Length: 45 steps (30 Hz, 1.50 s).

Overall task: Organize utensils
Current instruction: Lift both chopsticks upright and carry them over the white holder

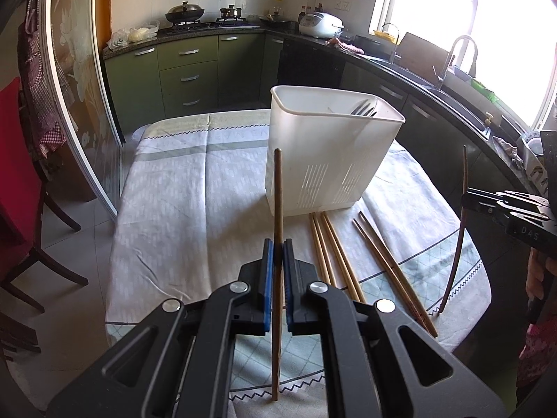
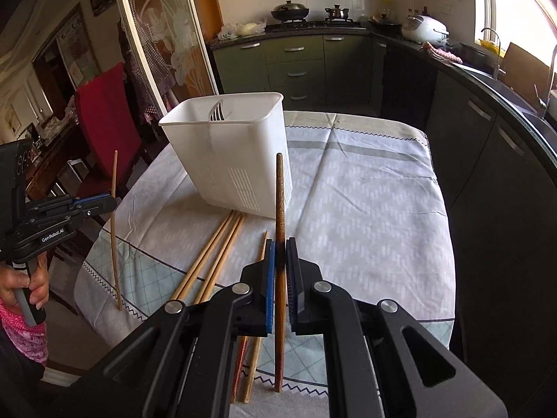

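My left gripper is shut on a light brown chopstick that it holds upright over the table's front edge. In the right wrist view the left gripper shows at the left with that chopstick. My right gripper is shut on a dark brown chopstick, also upright. From the left wrist view the right gripper and its dark chopstick show at the right. A white slotted utensil holder stands beyond both, with forks inside. Several loose chopsticks lie before it.
The round table wears a pale patterned cloth. A red chair stands to the left. A dark counter with a sink tap curves along the right. A person's hand grips the left tool's handle.
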### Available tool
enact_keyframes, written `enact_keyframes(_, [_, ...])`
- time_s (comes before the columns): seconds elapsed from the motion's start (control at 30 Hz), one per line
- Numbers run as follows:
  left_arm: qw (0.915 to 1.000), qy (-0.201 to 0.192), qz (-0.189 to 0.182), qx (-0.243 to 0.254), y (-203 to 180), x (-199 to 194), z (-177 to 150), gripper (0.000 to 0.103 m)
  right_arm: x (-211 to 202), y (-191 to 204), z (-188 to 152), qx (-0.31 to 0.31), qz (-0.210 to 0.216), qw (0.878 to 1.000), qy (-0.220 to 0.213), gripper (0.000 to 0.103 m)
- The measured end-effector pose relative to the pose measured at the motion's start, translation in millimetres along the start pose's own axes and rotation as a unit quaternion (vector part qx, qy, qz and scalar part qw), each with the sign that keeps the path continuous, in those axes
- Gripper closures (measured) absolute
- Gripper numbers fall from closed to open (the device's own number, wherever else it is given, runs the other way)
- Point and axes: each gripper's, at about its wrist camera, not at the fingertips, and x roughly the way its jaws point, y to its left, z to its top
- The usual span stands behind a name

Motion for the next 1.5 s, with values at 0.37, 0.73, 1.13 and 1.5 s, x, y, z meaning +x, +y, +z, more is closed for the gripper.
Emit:
enact_keyframes(0.37, [0.9995, -0.026, 0.000, 0.018, -11.4, -24.7, 4.4, 0.097, -29.8, -0.6, -11.4, 0.007, 0.006, 0.999, -0.035, 0.096])
enact_keyframes(0.73, [0.9991, -0.031, -0.008, 0.027, -17.2, -29.7, 6.7, 0.097, -41.2, 6.4, -9.2, -0.003, 0.011, 0.999, -0.044, 0.096])
enact_keyframes(1.13, [0.9981, -0.042, -0.033, 0.032, -21.8, -41.5, 20.8, 0.097, -47.7, 11.8, -2.4, -0.010, 0.013, 0.998, -0.055, 0.096])
enact_keyframes(1.5, [0.9922, -0.101, -0.045, 0.058, -39.8, -88.8, 91.4, 0.098, -48.5, 14.1, 4.8, -0.018, 0.017, 0.998, -0.053, 0.096])
